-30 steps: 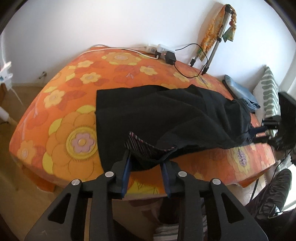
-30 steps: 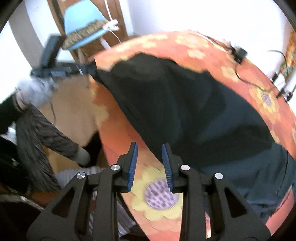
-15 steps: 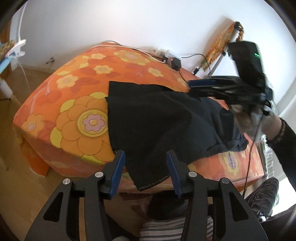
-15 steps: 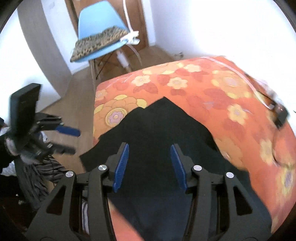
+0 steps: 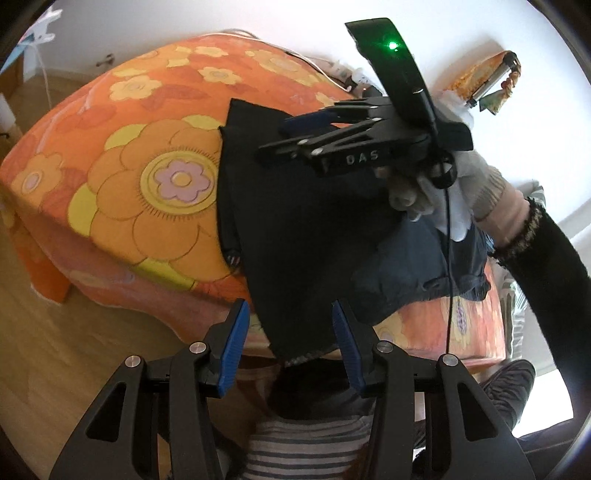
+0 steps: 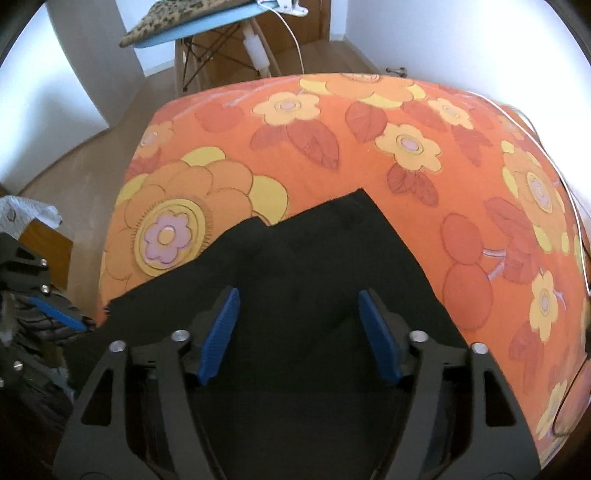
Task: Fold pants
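The black pants [image 5: 310, 236] lie on the orange flowered bed [image 5: 147, 177], with one corner hanging over the near edge. My left gripper [image 5: 290, 341] is open and empty just below that hanging corner. My right gripper [image 6: 297, 334] is open and empty, hovering over the leg end of the pants [image 6: 314, 266]. It also shows in the left wrist view [image 5: 314, 127], held in a white-gloved hand above the pants. The left gripper shows at the left edge of the right wrist view [image 6: 44, 299].
A blue chair with a leopard cushion [image 6: 192, 22] stands beyond the bed's far end. A white cable and power strip [image 5: 347, 77] lie on the bed by the wall. A tripod with a scarf [image 5: 491, 81] leans on the wall. Wooden floor [image 5: 92, 339] lies to the left.
My left gripper let go of the pants' waist corner, opened and pulled back to the bed edge. My right gripper opened and swung over the pants toward the leg end.
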Demonstrator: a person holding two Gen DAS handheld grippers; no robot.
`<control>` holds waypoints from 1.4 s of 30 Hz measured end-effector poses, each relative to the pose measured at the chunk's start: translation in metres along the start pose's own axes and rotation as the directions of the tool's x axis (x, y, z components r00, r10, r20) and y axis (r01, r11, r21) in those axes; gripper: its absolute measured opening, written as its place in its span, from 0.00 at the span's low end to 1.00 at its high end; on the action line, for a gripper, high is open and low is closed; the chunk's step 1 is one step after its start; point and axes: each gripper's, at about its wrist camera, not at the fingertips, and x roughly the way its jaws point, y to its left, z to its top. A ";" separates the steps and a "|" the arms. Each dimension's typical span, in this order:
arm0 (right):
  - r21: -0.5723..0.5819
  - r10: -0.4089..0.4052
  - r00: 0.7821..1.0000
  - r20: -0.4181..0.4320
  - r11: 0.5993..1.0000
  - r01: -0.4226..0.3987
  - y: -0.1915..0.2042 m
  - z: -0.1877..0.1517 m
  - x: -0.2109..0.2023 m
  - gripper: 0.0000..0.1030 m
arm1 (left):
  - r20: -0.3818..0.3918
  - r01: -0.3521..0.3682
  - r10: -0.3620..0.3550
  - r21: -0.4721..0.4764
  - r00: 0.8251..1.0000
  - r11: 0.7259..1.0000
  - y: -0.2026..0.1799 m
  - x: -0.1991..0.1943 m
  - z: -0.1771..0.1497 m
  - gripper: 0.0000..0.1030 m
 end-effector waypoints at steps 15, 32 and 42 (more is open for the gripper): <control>-0.068 -0.067 0.995 0.077 0.995 0.072 0.026 -0.010 -0.008 0.06 | 0.012 -0.017 0.017 0.000 1.000 1.000 -0.003 0.005 0.003 0.42; 0.165 -0.191 0.957 0.216 0.974 0.157 -0.037 0.016 -0.042 0.05 | 0.134 -0.110 0.105 0.028 0.985 0.994 -0.008 -0.019 0.035 0.42; 0.181 -0.136 0.978 0.158 0.978 0.107 -0.032 0.018 -0.017 0.12 | 0.125 -0.140 0.137 0.021 0.983 0.990 -0.008 -0.017 0.042 0.42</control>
